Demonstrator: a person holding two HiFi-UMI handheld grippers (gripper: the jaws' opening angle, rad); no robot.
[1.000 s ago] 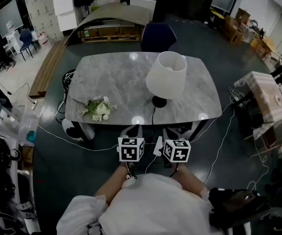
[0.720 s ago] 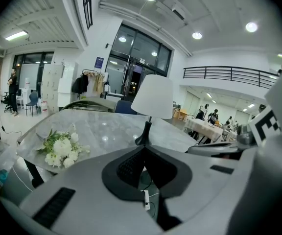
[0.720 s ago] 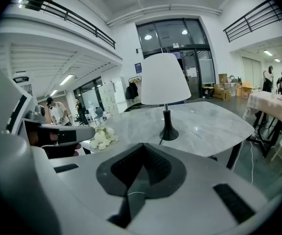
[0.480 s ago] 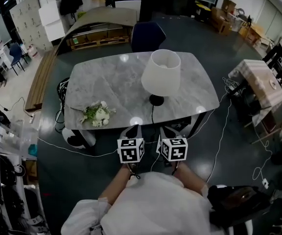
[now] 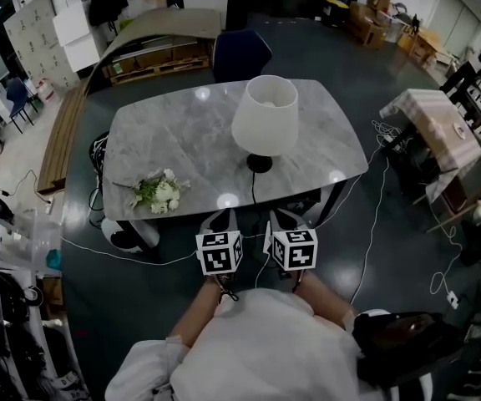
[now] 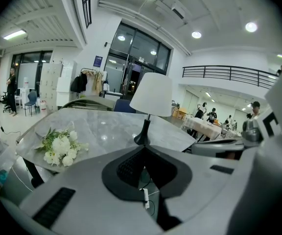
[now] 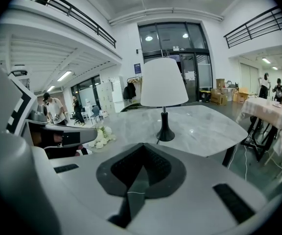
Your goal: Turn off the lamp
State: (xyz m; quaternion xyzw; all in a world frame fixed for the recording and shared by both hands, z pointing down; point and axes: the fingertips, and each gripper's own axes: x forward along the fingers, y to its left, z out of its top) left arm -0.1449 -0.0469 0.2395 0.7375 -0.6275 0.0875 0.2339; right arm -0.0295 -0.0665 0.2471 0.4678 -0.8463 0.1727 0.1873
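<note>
Now left tongs [image 5: 222, 216] and right tongs [image 5: 281, 215] clench empty; lamp [image 5: 264, 119] lit or not, unclear.

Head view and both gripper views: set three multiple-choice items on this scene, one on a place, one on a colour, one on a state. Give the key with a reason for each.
1. Where do the flowers lie on the table?
A. Left of the lamp, near the front edge
B. Behind the lamp, at the far edge
C. Right under the shade

2. What colour is the lamp's shade?
A. Black
B. White
C. Green

3. How do the left gripper and the right gripper stand?
A. Both shut and empty
B. Left shut on the flowers
C. Both wide open

Key:
1 A: the head view shows the flowers at the table's left front, apart from the lamp.
2 B: the shade is white above a black base.
3 A: each gripper view shows its jaws together with nothing between them.
</note>
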